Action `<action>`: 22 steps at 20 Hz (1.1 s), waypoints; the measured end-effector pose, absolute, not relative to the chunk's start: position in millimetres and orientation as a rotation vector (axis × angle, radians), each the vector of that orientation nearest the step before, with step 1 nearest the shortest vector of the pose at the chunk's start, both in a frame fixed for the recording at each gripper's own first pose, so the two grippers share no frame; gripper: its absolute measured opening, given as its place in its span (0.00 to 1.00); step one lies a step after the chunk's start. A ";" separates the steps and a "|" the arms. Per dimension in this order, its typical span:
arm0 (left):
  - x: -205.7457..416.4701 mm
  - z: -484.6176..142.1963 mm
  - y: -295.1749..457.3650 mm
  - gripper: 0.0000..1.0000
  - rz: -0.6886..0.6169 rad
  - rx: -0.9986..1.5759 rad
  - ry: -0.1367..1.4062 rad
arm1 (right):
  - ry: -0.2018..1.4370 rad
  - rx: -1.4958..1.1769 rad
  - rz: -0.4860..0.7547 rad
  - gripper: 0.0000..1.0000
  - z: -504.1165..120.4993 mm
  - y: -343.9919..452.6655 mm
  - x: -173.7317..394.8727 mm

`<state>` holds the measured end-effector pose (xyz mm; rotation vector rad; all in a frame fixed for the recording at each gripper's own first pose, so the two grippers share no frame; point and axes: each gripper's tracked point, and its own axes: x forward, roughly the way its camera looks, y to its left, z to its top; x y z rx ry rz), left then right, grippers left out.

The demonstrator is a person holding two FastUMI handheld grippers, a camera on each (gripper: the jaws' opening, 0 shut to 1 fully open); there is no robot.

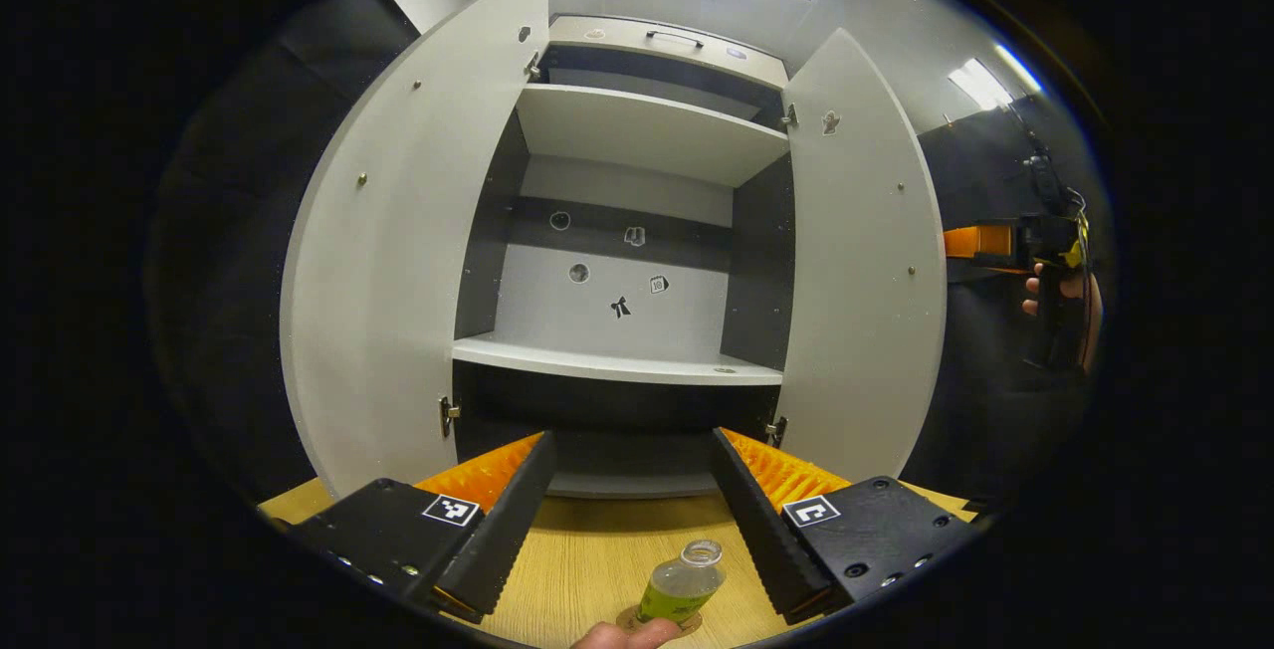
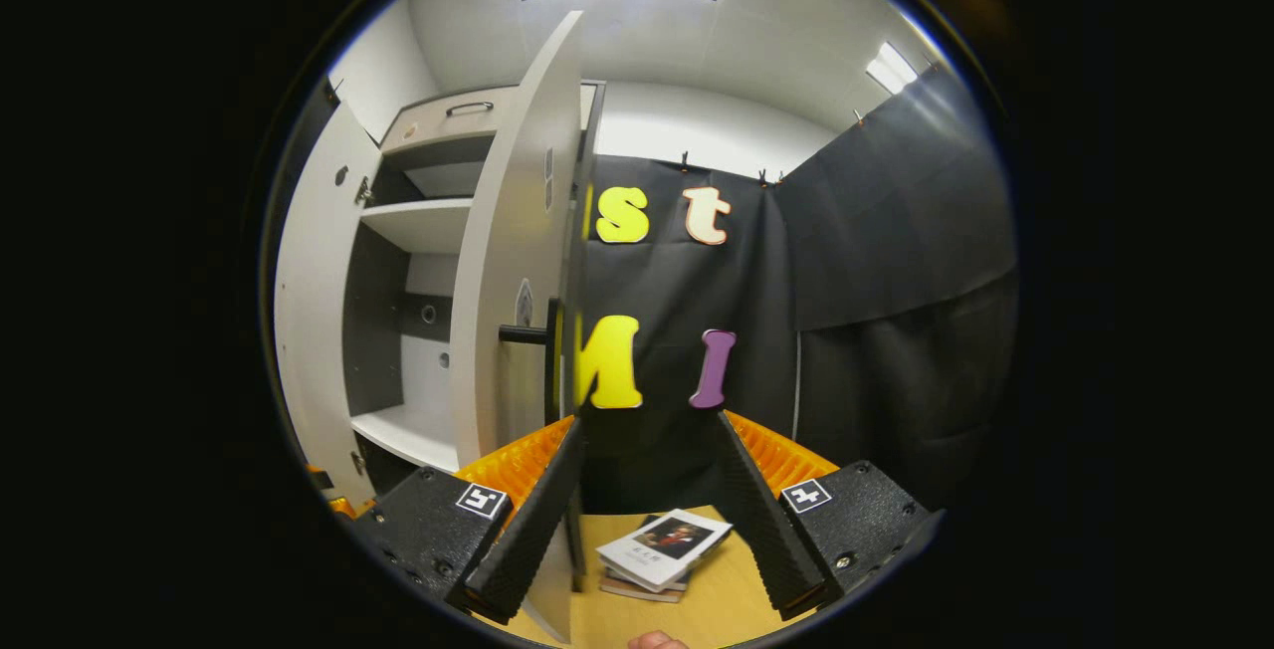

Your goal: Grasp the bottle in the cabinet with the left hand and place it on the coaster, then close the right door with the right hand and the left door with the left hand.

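You have already put the small clear plastic bottle with yellow-green drink [image 1: 682,584] on the round brown coaster [image 1: 637,622] on the light wooden table [image 1: 587,559]. It stands upright there, between the spread fingers of your left gripper [image 1: 632,530], which holds nothing. The shelves of the pale grey cabinet [image 1: 637,131] are bare. Both doors are still wide open. Your right gripper [image 2: 645,520] is open too, right by the edge of the right grey door [image 2: 518,261]. Shut that door next, I think, then the left grey door [image 1: 398,261].
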<state>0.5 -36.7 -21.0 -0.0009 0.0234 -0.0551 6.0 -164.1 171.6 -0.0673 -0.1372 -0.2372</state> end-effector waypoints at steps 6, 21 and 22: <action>-3.0 -16.8 -27.6 0.95 -0.050 0.013 0.015 | -0.101 -0.064 -0.098 0.82 162.1 -115.1 16.7; -11.3 6.0 5.2 0.95 0.006 0.012 -0.040 | -0.104 -0.081 0.110 0.83 158.3 -21.5 80.6; -9.3 7.8 4.2 0.99 -0.004 0.013 -0.035 | -0.108 -0.092 0.103 0.83 159.8 -20.3 80.3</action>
